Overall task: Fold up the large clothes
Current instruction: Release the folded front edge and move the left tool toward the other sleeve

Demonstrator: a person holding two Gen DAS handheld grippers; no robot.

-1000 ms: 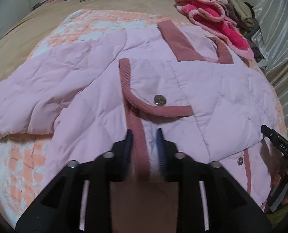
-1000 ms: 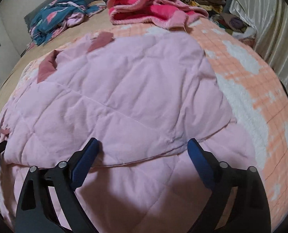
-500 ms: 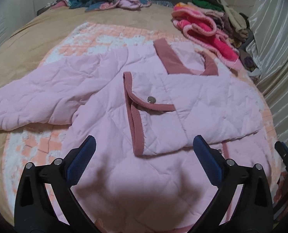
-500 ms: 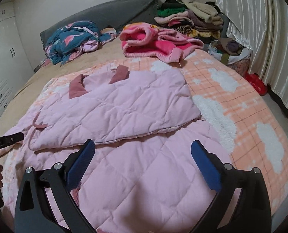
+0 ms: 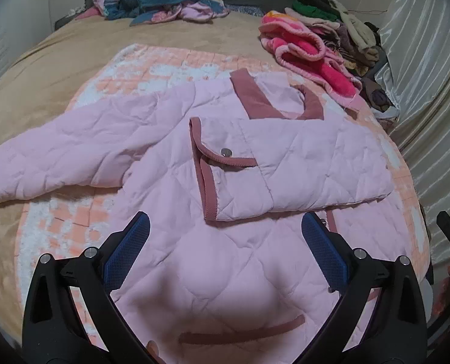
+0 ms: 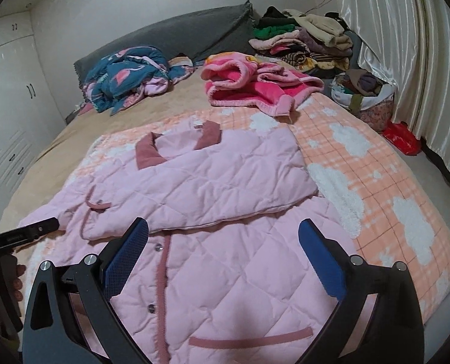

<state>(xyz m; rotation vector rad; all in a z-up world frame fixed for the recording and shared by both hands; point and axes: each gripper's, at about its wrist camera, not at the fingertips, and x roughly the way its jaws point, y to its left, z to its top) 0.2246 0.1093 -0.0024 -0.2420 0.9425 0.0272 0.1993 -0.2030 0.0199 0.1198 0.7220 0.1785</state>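
On the bed (image 6: 109,124), a pink jacket (image 5: 225,257) half folded.
Both tongs, left (image 5: 225,230) and right (image 6: 223,236), gape apart, empty; 1 sleeve (image 5: 58,157) at 9 o'clock awaits folding.

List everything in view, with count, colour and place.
quilted jacket: one, pale pink with dusty-rose trim, spread on the blanket, one sleeve folded across its chest
blanket: one, orange check with white clouds, under the jacket
bed cover: one, tan
fleece garment: one, hot pink, beyond the blanket
crumpled garment: one, teal and pink, by the grey pillow
clothes pile: mixed colours, far corner
curtain: white, far side
left gripper: open, empty
right gripper: open, empty
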